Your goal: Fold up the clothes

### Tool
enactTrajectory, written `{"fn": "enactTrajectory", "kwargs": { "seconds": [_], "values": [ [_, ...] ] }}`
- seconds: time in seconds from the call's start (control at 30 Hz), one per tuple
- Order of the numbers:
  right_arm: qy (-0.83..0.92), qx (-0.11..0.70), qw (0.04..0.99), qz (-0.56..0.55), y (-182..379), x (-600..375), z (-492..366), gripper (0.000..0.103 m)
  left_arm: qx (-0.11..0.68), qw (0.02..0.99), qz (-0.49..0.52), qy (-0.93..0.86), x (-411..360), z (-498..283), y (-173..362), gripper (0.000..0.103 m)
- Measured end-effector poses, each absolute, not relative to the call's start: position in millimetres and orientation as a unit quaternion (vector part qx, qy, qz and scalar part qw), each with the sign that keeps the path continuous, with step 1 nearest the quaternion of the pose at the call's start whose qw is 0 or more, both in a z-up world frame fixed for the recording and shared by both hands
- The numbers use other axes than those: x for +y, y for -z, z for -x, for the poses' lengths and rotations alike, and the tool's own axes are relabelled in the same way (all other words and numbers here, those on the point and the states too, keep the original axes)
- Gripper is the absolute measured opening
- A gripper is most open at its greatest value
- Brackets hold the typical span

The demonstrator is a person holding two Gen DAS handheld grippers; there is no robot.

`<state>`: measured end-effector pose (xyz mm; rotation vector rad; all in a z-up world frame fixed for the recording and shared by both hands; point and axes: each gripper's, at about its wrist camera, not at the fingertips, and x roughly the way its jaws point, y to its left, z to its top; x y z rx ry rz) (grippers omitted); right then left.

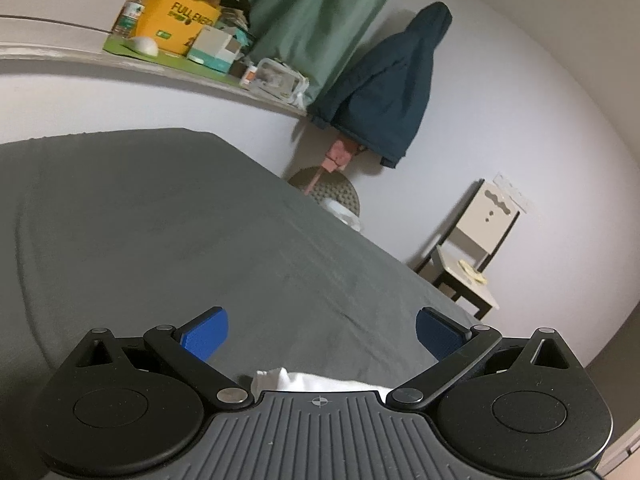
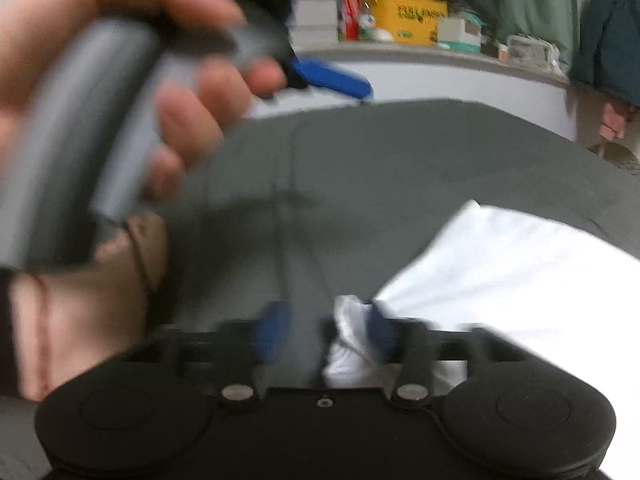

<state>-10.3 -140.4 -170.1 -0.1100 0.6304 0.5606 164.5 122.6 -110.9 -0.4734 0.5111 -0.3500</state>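
A white garment (image 2: 520, 280) lies on the grey bed sheet (image 2: 400, 160) at the right of the blurred right wrist view. My right gripper (image 2: 326, 330) has its blue pads apart. A bunched corner of the white cloth (image 2: 348, 320) sits between them against the right pad, and the left pad is clear of it. My left gripper (image 1: 320, 334) stands wide open over the sheet (image 1: 160, 220) with nothing between its fingers. A strip of white cloth (image 1: 304, 380) shows just under its body. In the right wrist view a person's hand (image 2: 100, 60) holds the left gripper's handle at the upper left.
A wall ledge (image 1: 60, 50) behind the bed carries a yellow box (image 1: 176, 20), a stuffed toy, bottles and small boxes. A green curtain (image 1: 312, 12) and a dark blue jacket (image 1: 392, 92) hang beyond the bed's corner. A chair (image 1: 472, 256) and a round stool (image 1: 332, 192) stand by the wall.
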Motion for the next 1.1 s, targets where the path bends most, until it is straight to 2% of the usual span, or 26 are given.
{"fn": "enactTrajectory", "kwargs": {
  "seconds": [0.1,0.23,0.33,0.37,0.43,0.6,0.7,0.8,0.9,0.97,1.1],
  "values": [
    [-0.255,0.279,0.926,0.026,148,-166,22,0.061,0.253,0.923,0.230,0.176,123,-165,112,0.103],
    [-0.130,0.280,0.951,-0.027,126,-248,13,0.064,0.262,0.919,0.216,0.201,114,-166,113,0.103],
    [-0.044,0.299,0.950,-0.084,117,-310,-13,0.059,0.268,0.906,0.183,0.272,96,-164,117,0.103],
    [-0.037,0.305,0.946,-0.100,115,-323,-21,0.052,0.268,0.899,0.171,0.300,89,-163,119,0.103],
    [-0.043,0.322,0.939,-0.114,114,-337,-39,0.048,0.262,0.885,0.124,0.364,72,-159,124,0.103],
    [-0.064,0.375,0.924,-0.043,133,-313,-85,0.047,0.313,0.862,-0.033,0.398,34,-149,154,0.103],
    [-0.053,0.387,0.920,-0.034,150,-304,-103,0.056,0.382,0.842,-0.085,0.371,28,-153,176,0.103],
    [-0.043,0.405,0.912,-0.058,156,-306,-112,0.059,0.392,0.838,-0.086,0.371,34,-151,176,0.103],
    [-0.036,0.390,0.919,-0.046,139,-299,-107,0.055,0.415,0.831,-0.058,0.364,40,-154,171,0.103],
    [-0.073,0.362,0.929,-0.027,123,-281,-94,0.055,0.423,0.828,-0.059,0.362,38,-152,170,0.103],
    [-0.170,0.389,0.905,0.022,129,-225,-100,0.055,0.424,0.826,-0.082,0.362,33,-144,171,0.103]
  ]
}}
